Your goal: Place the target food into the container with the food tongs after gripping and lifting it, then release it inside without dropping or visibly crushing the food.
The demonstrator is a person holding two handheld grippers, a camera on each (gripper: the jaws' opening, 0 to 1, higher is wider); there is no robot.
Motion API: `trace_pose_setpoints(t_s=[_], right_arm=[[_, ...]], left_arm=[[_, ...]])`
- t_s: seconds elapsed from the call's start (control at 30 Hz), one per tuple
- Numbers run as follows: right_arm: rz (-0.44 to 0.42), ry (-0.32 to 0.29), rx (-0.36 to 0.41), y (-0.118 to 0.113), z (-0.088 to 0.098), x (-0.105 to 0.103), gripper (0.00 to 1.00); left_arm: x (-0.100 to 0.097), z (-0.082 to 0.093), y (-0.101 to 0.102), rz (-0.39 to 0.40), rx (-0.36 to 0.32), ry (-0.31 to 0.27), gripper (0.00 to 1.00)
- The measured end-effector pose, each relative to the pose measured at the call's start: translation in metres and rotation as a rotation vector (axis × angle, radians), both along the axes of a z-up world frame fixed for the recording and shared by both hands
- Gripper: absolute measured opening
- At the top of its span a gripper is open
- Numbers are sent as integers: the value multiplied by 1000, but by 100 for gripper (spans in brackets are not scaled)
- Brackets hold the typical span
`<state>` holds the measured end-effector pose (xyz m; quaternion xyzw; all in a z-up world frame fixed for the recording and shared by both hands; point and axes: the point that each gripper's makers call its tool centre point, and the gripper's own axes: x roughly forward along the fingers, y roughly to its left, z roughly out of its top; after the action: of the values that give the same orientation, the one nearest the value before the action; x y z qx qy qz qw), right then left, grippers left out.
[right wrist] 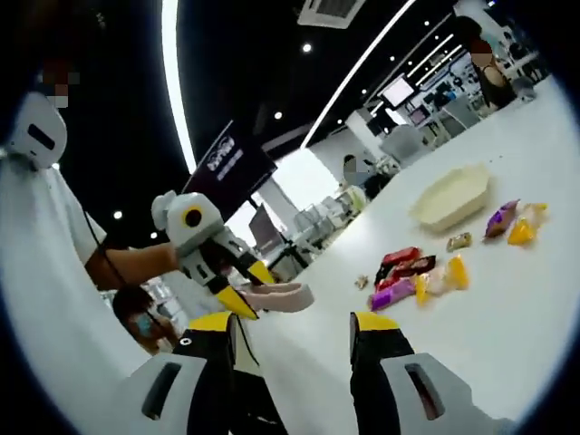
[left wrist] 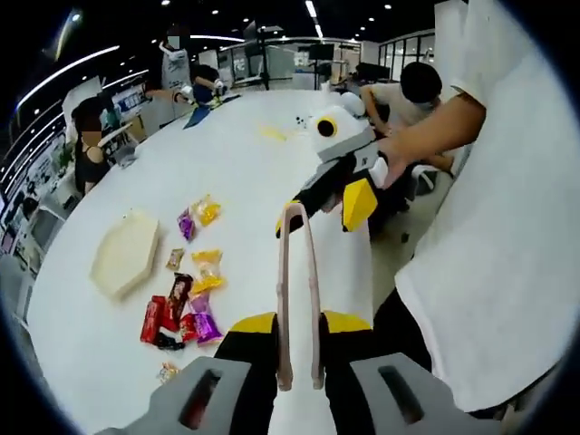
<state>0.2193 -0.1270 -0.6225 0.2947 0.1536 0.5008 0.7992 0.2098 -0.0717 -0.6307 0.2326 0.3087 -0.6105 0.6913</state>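
Left gripper view: left gripper [left wrist: 297, 385] is clenching pink food tongs [left wrist: 297, 290], centre bottom.
Right gripper [right wrist: 297, 340]: jaws are standing apart, grasping nothing.
Tray [left wrist: 125, 254]: lying centre left, snack packets [left wrist: 186, 308] beside it.

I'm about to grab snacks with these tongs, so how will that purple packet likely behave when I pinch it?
The purple packet looks like a glossy, puffed wrapper, so it is probably light and may slip between the tongs. It lies against other snacks on the table, so a push would likely nudge them. Its soft wrapper probably crumples if squeezed.
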Motion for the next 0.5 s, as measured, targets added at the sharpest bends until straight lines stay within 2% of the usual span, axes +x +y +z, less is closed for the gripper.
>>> trace_pose_setpoints(t_s=[0.07, 0.1, 0.17, 0.2, 0.27, 0.37, 0.5], right_arm=[[-7, -4, 30, 2, 6, 1, 50], [-6, -10, 38, 5, 8, 1, 50], [-4, -18, 39, 8, 11, 2, 50], [-4, -23, 45, 9, 13, 3, 49], [-11, -28, 86, 10, 20, 5, 48], [-13, -25, 149, 11, 32, 7, 43], [9, -28, 208, 15, 45, 4, 35]], left_arm=[[-2, 3, -3, 5, -28, 23, 15], [-5, 5, -5, 13, -50, 54, 15], [-4, 8, -6, 11, -69, 54, 15], [-6, 11, -10, 27, -101, 92, 15], [-5, 13, -12, 35, -129, 93, 15], [-15, 20, -18, 31, -204, 165, 15], [-17, 22, -21, 29, -240, 182, 16]])
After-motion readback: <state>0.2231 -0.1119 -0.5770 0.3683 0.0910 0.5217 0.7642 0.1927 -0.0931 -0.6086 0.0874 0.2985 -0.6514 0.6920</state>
